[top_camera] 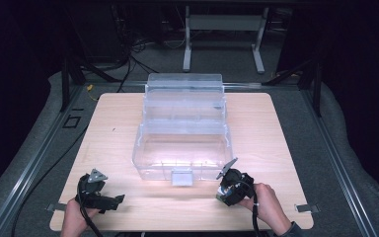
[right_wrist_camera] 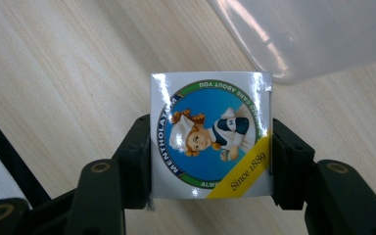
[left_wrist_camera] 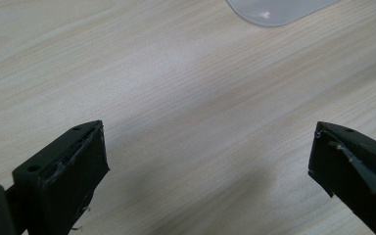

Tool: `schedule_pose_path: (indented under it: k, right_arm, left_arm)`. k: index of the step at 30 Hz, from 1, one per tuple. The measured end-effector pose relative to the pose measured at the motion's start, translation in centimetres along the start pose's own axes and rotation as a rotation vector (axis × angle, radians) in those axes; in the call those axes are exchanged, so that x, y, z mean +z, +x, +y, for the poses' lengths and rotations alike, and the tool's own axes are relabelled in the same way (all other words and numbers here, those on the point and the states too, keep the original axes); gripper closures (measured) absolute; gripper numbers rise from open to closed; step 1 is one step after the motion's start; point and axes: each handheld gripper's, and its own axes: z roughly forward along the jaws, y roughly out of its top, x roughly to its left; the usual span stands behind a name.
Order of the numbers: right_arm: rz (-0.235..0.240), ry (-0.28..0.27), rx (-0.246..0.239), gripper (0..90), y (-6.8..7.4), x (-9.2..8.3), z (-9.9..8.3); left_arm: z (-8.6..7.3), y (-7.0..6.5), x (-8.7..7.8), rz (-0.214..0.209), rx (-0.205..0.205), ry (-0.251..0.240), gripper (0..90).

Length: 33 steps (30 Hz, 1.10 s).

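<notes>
**Inspector:** Report the right tongs (right_wrist_camera: 210,147).

**Assistant:** They are pinching a small box (right_wrist_camera: 210,134) with a glossy printed face: a blue round picture ringed in green and a yellow corner band. One black jaw presses against each side of it. No earlier picture is at hand for comparison.

**Inspector:** Where is the box?

**Assistant:** Above the pale wood surface (top_camera: 118,128), near its front edge on the person's right, just beside the front right corner of the clear plastic case (top_camera: 182,131). In the high view the right tongs (top_camera: 232,185) sit close to that corner, with the hand (top_camera: 266,202) behind them.

**Inspector:** The case?

**Assistant:** It stands at the middle of the surface, open, with stepped clear trays rising toward the back and a small latch at its front. Its rounded corner (right_wrist_camera: 303,34) shows beyond the box in the right gripper view.

**Inspector:** Left tongs (left_wrist_camera: 208,152)?

**Assistant:** Spread wide over bare wood, nothing between the jaws. They sit at the front left (top_camera: 101,190), well apart from the case.
</notes>
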Motion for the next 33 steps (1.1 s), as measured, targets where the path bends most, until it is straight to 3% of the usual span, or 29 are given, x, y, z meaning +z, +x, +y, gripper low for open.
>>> schedule_pose_path:
  k: [13,22,23,33]
  right_arm:
    - [0.007,0.008,-0.012,45.7,0.0,-0.7,-0.1]
    - [0.002,-0.027,-0.001,45.8,-0.1,-1.4,-0.4]
    - [0.021,-0.025,0.001,45.8,-0.2,-1.5,-0.4]
    - [0.004,-0.044,0.016,45.8,-1.0,-2.8,-1.1]
  left_arm:
    - [0.0,0.0,-0.1,0.006,0.002,-0.001,1.1]
    - [0.0,0.0,-0.1,0.008,0.003,-0.001,1.2]
    - [0.0,0.0,-0.1,0.008,0.004,0.000,1.3]
    - [0.0,-0.1,-0.2,0.012,0.003,-0.004,1.3]
